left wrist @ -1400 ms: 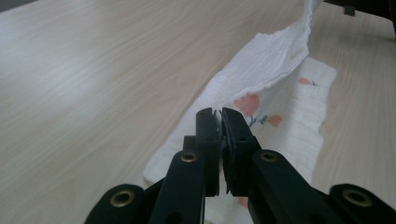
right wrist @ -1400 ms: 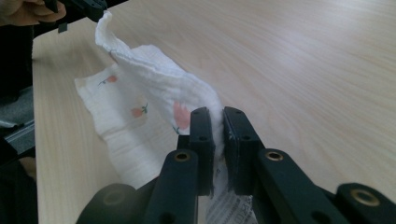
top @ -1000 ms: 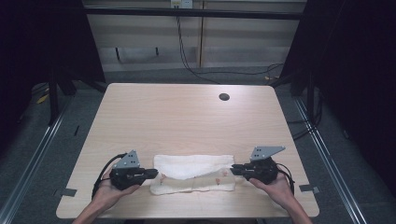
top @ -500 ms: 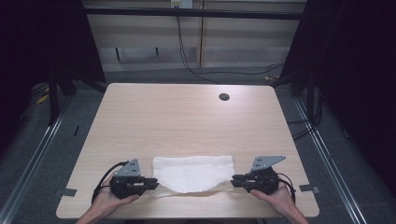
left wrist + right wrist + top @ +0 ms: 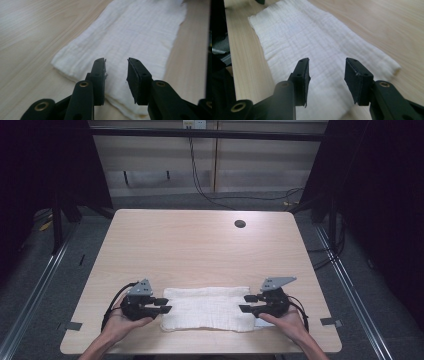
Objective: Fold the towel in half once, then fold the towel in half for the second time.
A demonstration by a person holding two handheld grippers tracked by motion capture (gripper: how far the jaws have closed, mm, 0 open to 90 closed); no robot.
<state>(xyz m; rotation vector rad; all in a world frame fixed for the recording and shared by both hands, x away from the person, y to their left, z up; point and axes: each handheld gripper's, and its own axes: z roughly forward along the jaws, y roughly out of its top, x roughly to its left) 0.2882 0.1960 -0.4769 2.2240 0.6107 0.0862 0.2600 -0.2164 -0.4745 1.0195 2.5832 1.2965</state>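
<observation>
Folded white cloth (image 5: 207, 308) flat near front edge of table (image 5: 200, 245), long axis running left-right, straight between the 2 grippers.

Left gripper (image 5: 161, 305) at cloth's left short end, tips pointing right along the long axis, at or just over that edge in high view. Jaws spread, a clear gap between the pads, nothing pinched. In left gripper view, cloth (image 5: 130, 42) stretching away ahead of left gripper (image 5: 116, 72), near end lying under and just past the tips; contact with pads not clear, looks like hovering just above. Left hand (image 5: 117, 325) wrapped around the body, cable looping behind.

Right gripper (image 5: 249, 303) at the right short end, tips pointing left, overlapping the cloth edge a little. Jaws spread too, gap slightly wider than left's, holding nothing. In right gripper view, cloth (image 5: 319, 50) running away between and beyond the pads of right gripper (image 5: 327, 73), a corner sticking out at right.

Both equally near, each at its own end. Probable next: close on the 2 ends, each needing a slight drop to catch the layers. Small dark hole (image 5: 240, 223) far back on table, well apart.
</observation>
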